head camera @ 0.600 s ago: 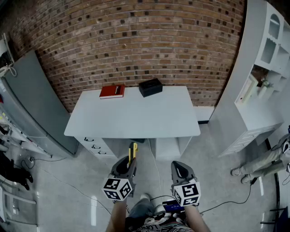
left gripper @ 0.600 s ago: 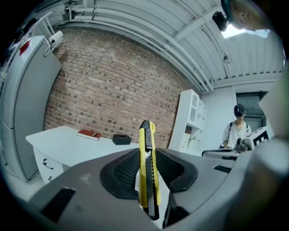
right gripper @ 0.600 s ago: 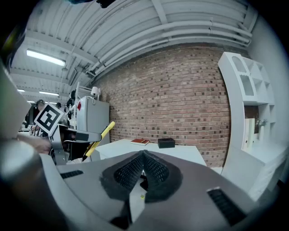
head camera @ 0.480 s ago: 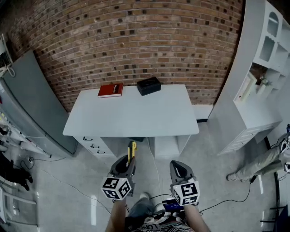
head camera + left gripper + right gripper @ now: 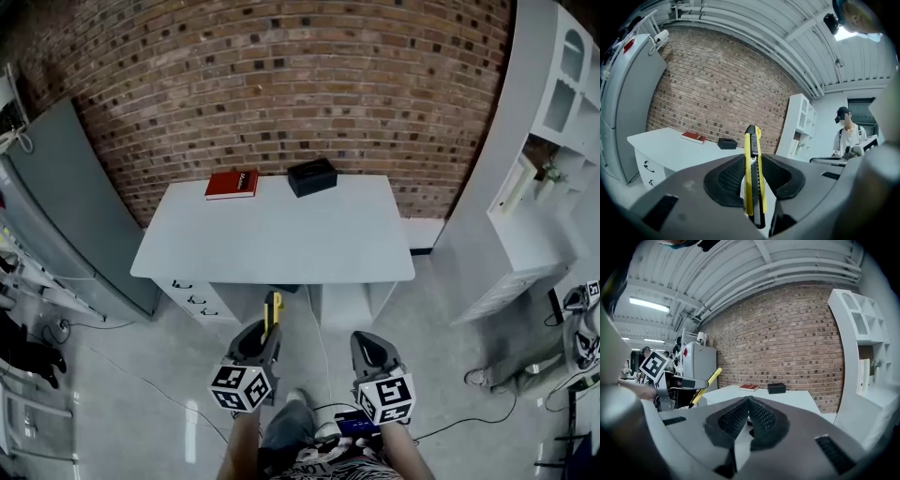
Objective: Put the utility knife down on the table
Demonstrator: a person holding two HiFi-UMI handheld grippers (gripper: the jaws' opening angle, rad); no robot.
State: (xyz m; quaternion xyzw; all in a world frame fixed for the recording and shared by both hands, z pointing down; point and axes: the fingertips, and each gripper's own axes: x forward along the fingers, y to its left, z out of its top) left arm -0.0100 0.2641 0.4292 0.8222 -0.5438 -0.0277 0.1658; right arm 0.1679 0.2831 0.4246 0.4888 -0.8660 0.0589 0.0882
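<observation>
A yellow and black utility knife (image 5: 752,173) stands clamped between the pads of my left gripper (image 5: 751,180), its tip sticking out past the jaws. In the head view the utility knife (image 5: 273,312) points toward the white table (image 5: 272,242), and the left gripper (image 5: 261,339) hangs over the floor short of the table's front edge. My right gripper (image 5: 368,348) is beside it, shut with nothing between its pads (image 5: 740,418). The right gripper view shows the knife (image 5: 707,386) off to the left.
A red book (image 5: 232,184) and a black box (image 5: 311,176) lie along the table's back edge by the brick wall. A grey cabinet (image 5: 66,206) stands left, white shelving (image 5: 544,159) right. Drawers (image 5: 192,298) sit under the table. A person (image 5: 847,136) stands at the right.
Both grippers and the knife stay almost where they were. The view has shifted slightly, and the person at the far right has moved.
</observation>
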